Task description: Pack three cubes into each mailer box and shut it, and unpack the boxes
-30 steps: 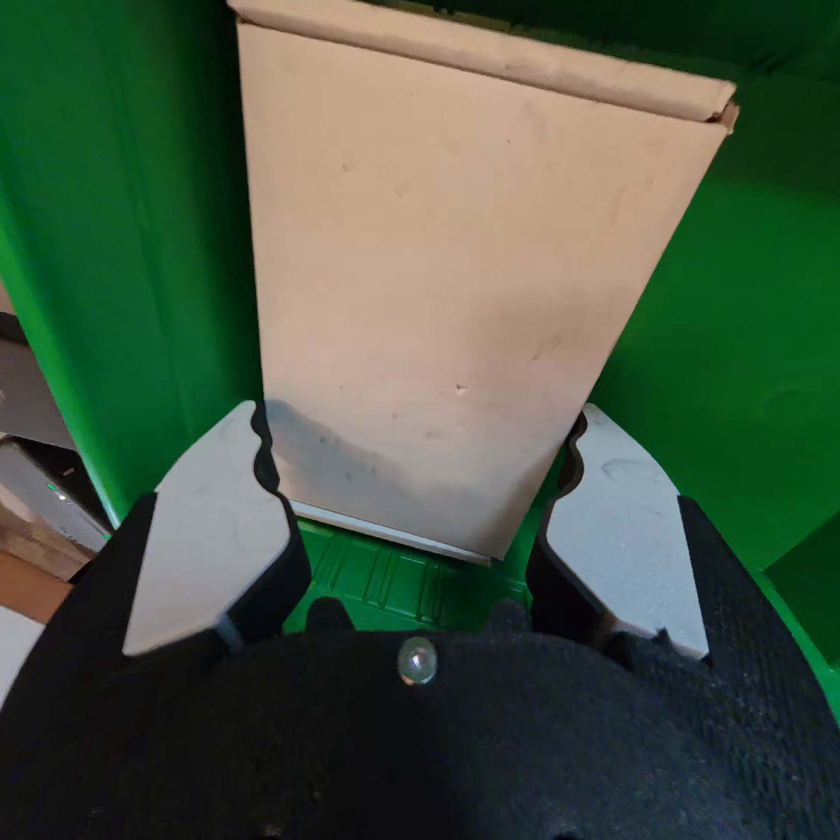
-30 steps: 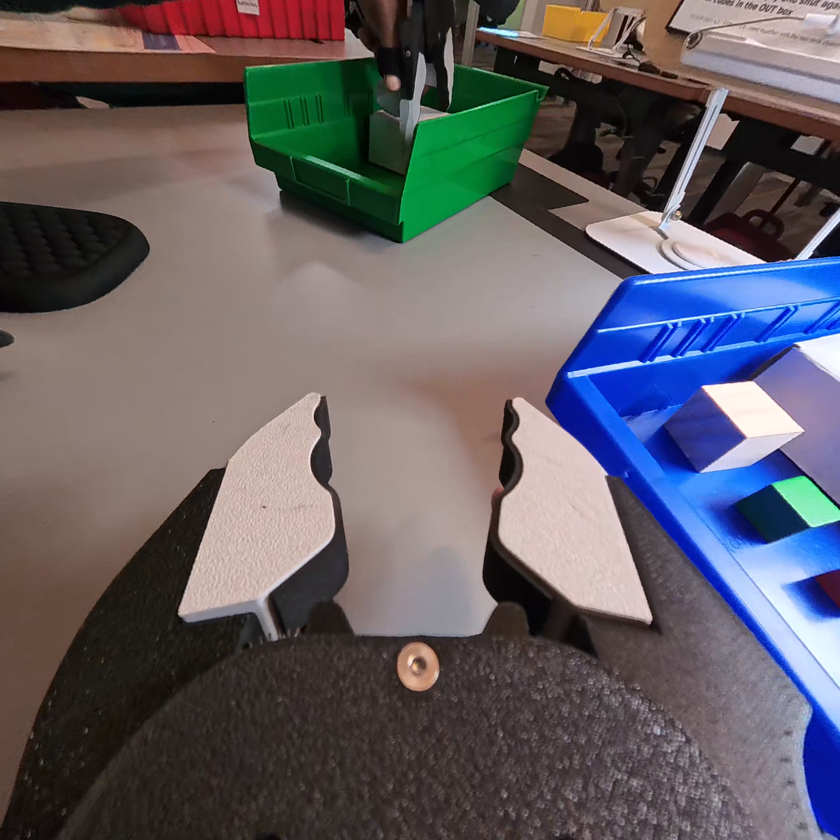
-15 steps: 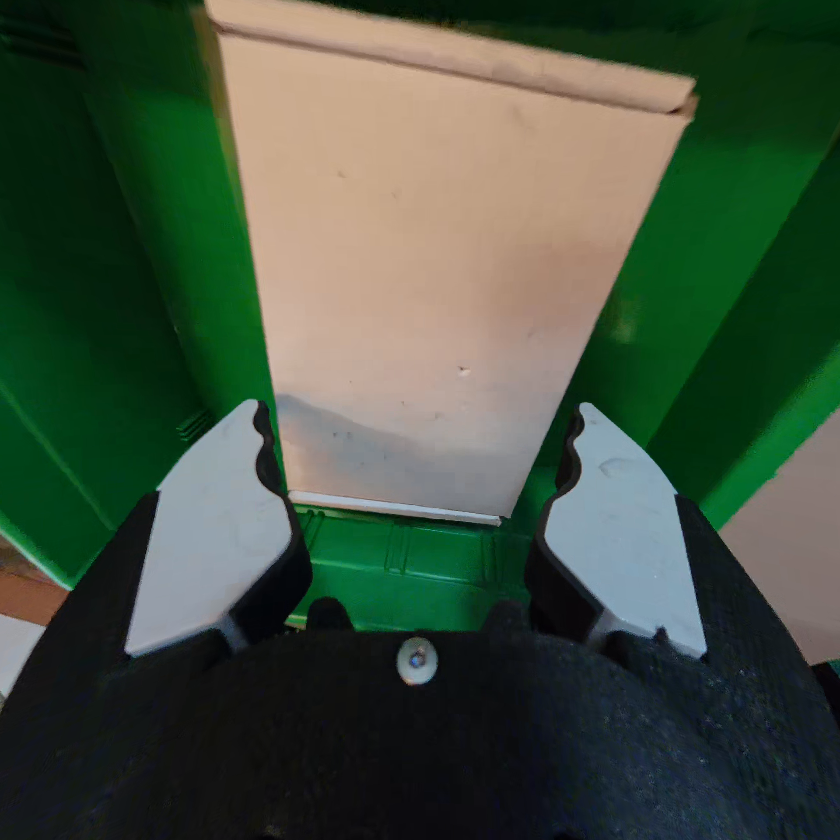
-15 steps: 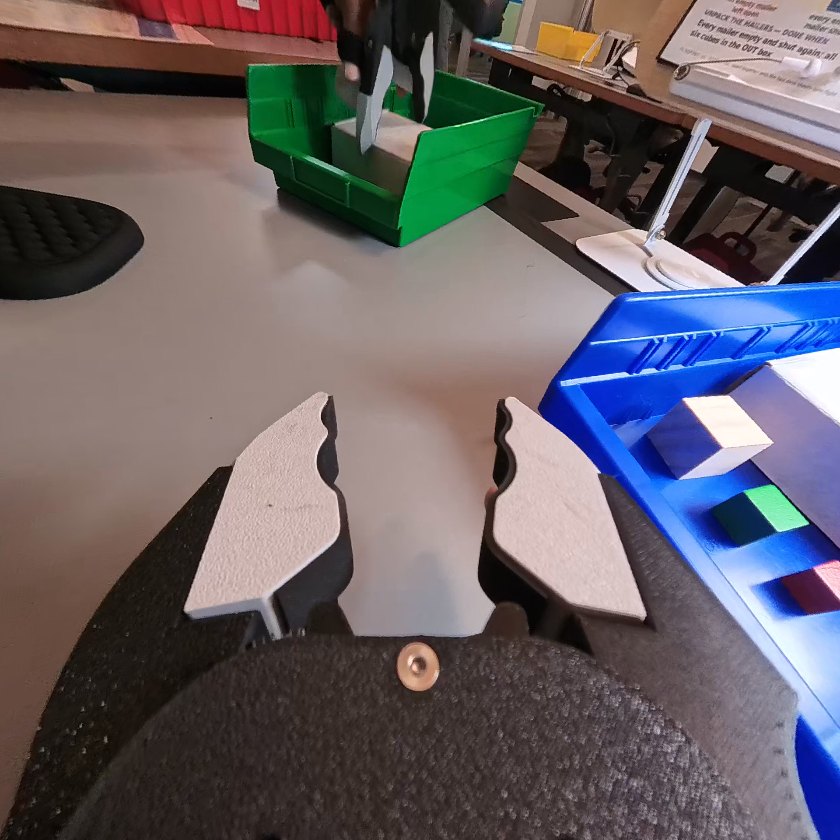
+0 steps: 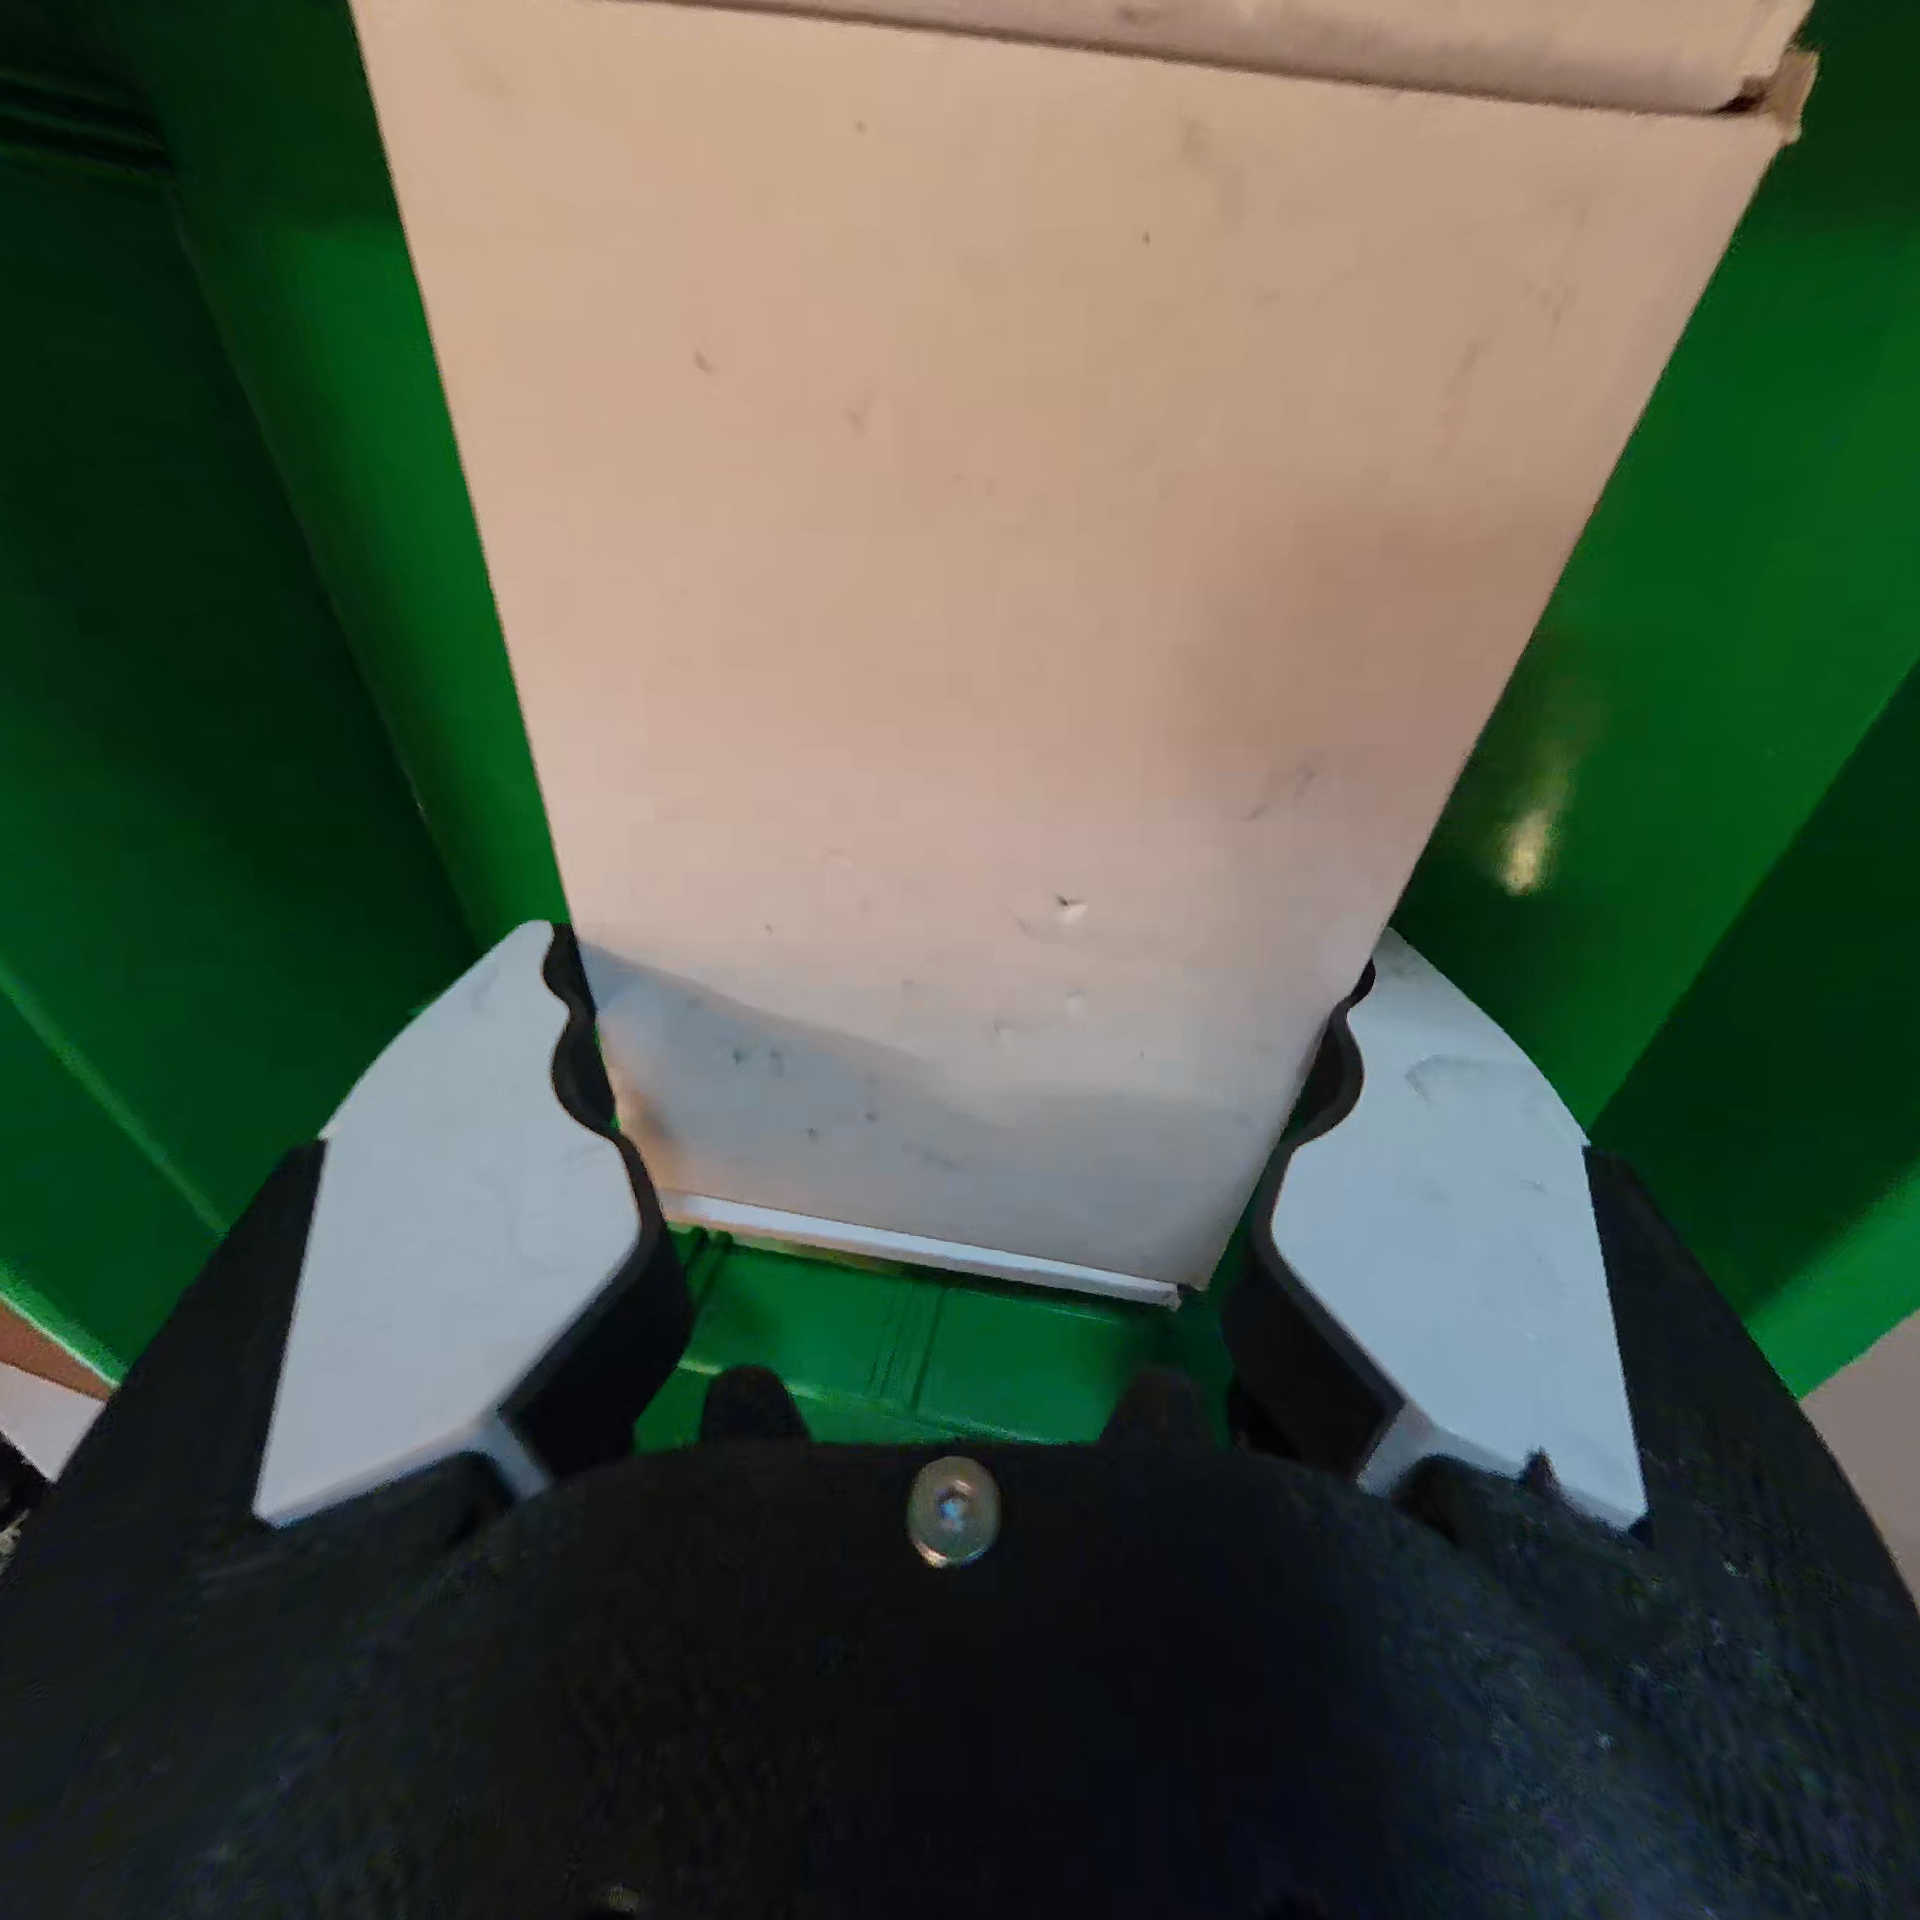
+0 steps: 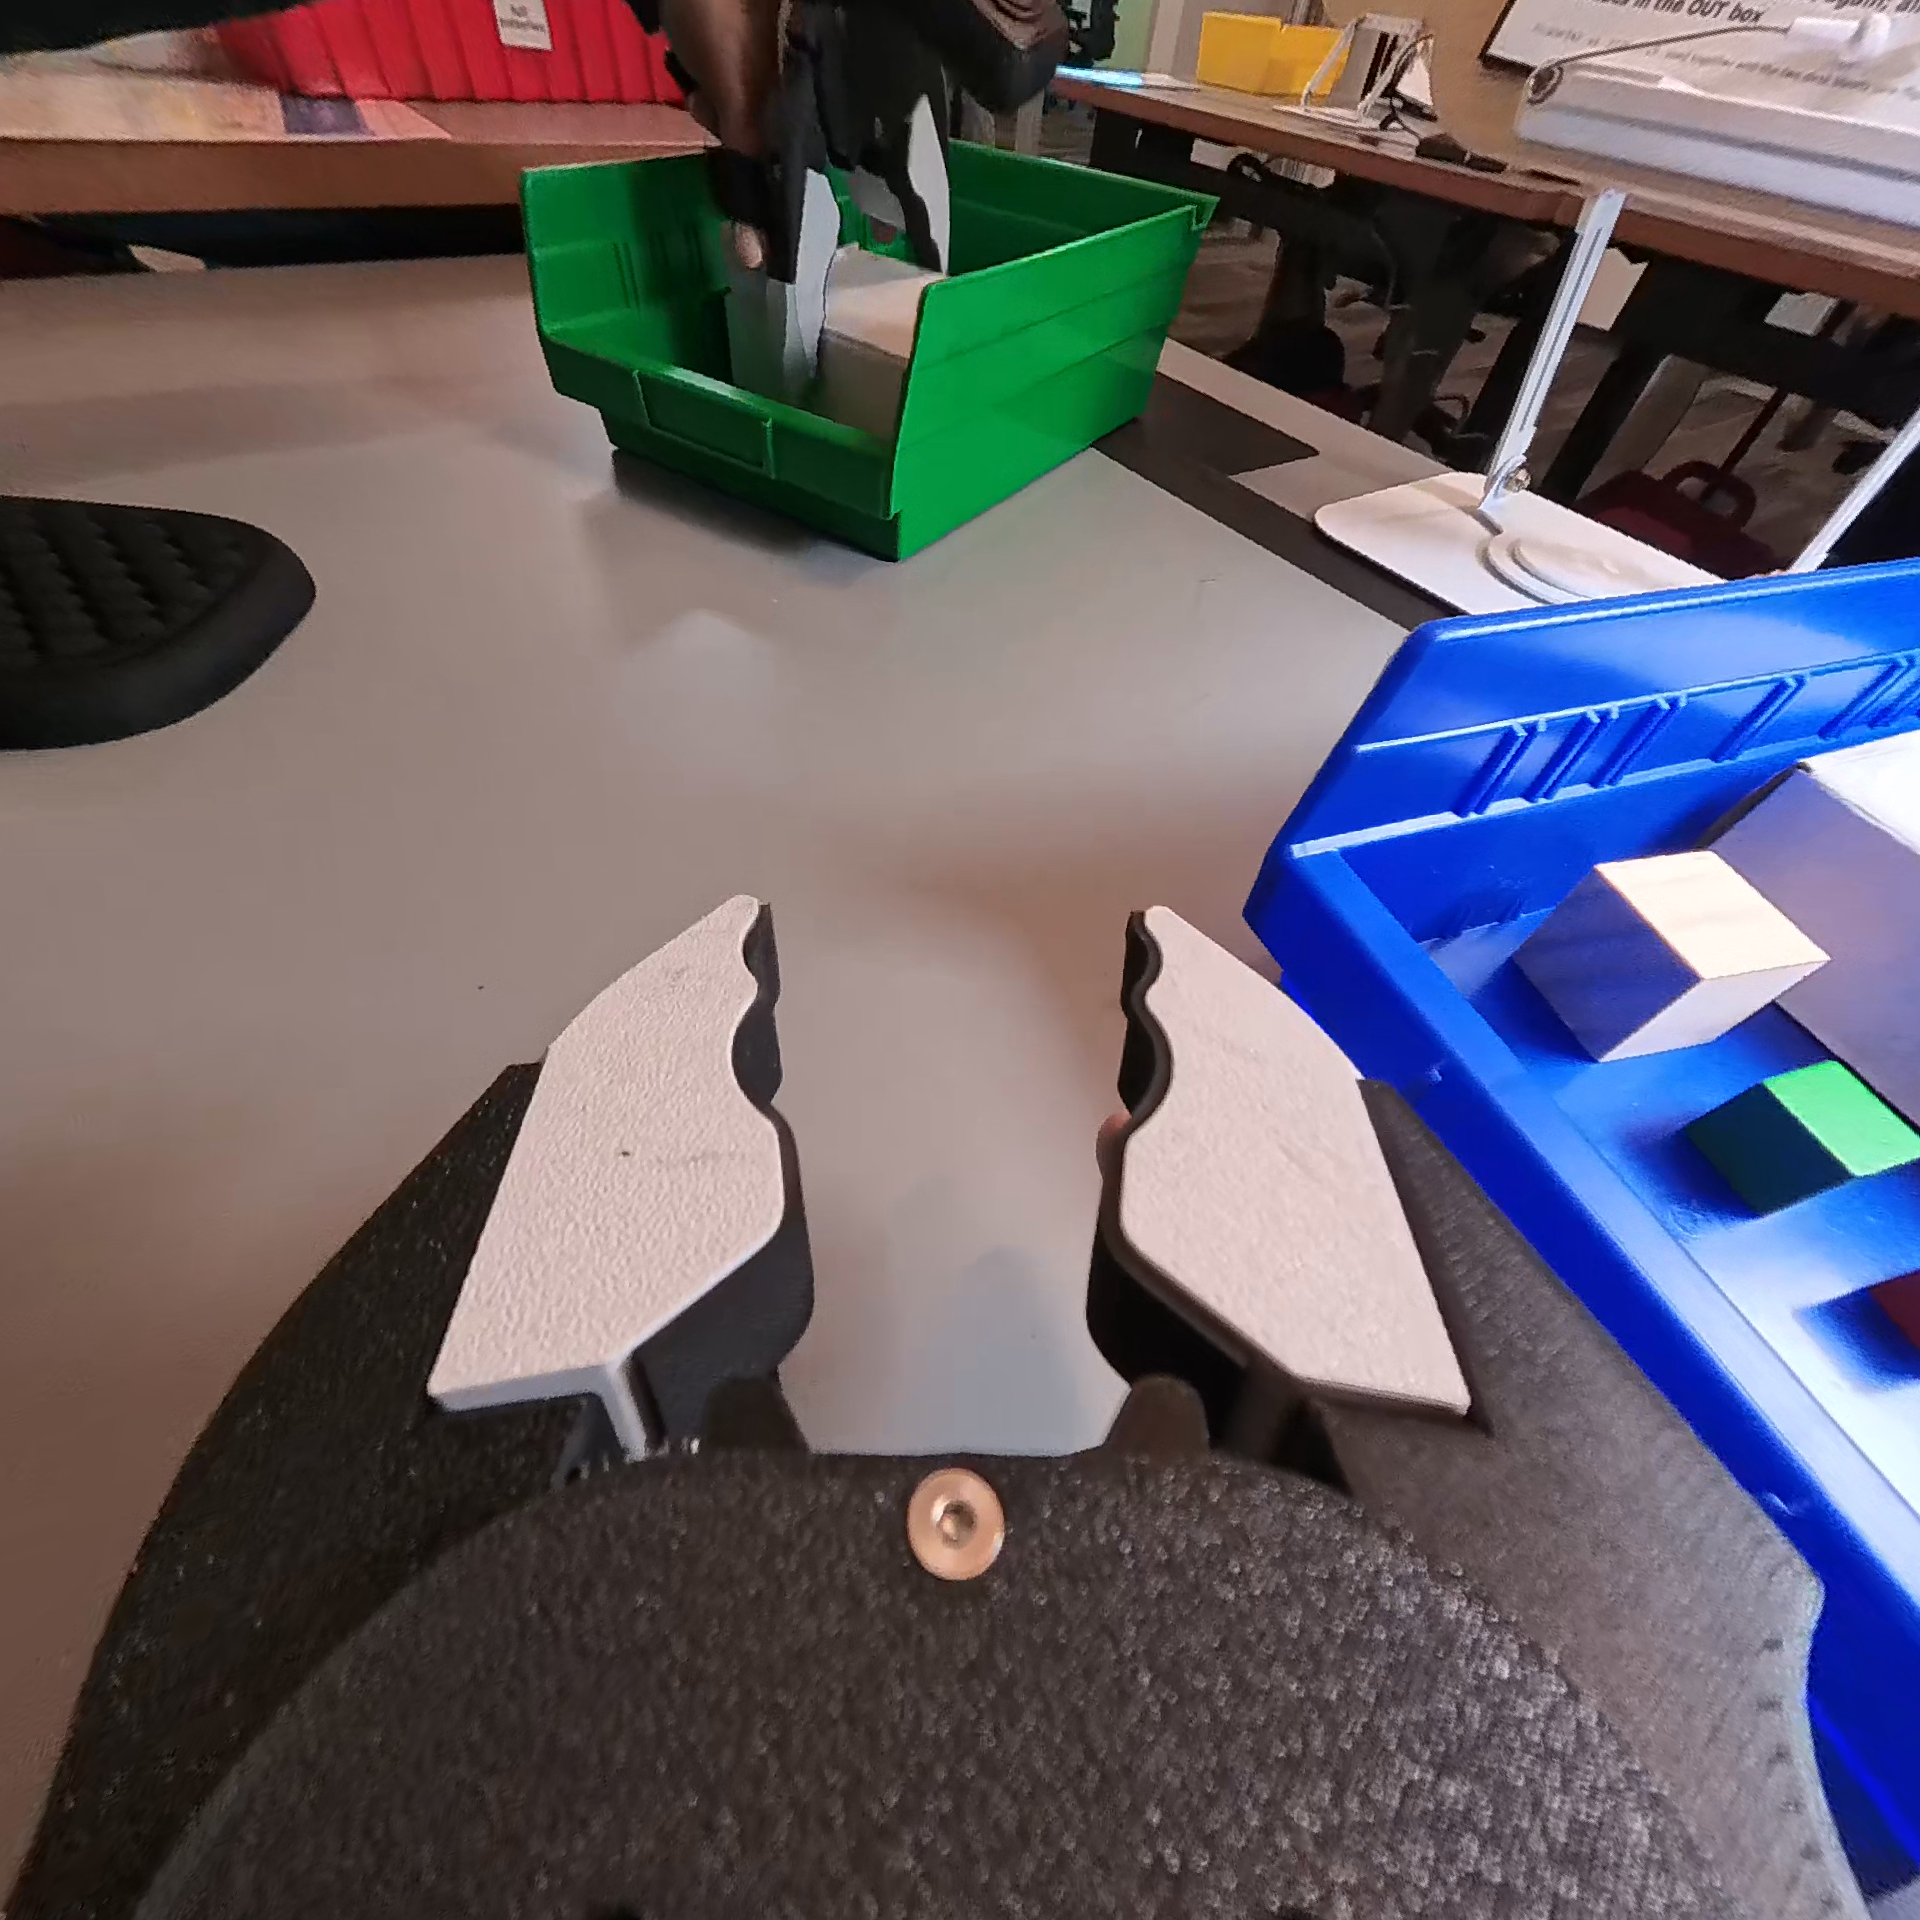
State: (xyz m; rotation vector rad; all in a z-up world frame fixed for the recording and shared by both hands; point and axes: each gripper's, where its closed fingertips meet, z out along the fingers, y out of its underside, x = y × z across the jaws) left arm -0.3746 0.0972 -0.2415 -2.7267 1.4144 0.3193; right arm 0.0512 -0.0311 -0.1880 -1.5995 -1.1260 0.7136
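Observation:
My left gripper [image 5: 956, 956] is shut on a white mailer box [image 5: 987, 520], its pads against the box's two long sides near the closed end. The box stands on end inside the green bin [image 5: 208, 623]. The right wrist view shows this from afar: the left gripper [image 6: 862, 260], held by a hand, reaches down into the green bin [image 6: 997, 343] around the box [image 6: 873, 312]. My right gripper [image 6: 951, 925] is open and empty, low over the grey table, just left of the blue bin [image 6: 1558, 727].
The blue bin holds a plain wooden cube [image 6: 1662, 945], a green cube [image 6: 1808, 1132], a dark red cube [image 6: 1901, 1309] and another white box [image 6: 1849, 862]. A black pad [image 6: 125, 613] lies at the left. A white lamp base [image 6: 1507, 540] stands at the back right. The left gripper's tips are roughly 45 cm from the right gripper's.
My left gripper has lowered the mailer box deeper into the green bin, and the box now looms closer. My right gripper has stayed open, shifting only slightly beside the blue bin.

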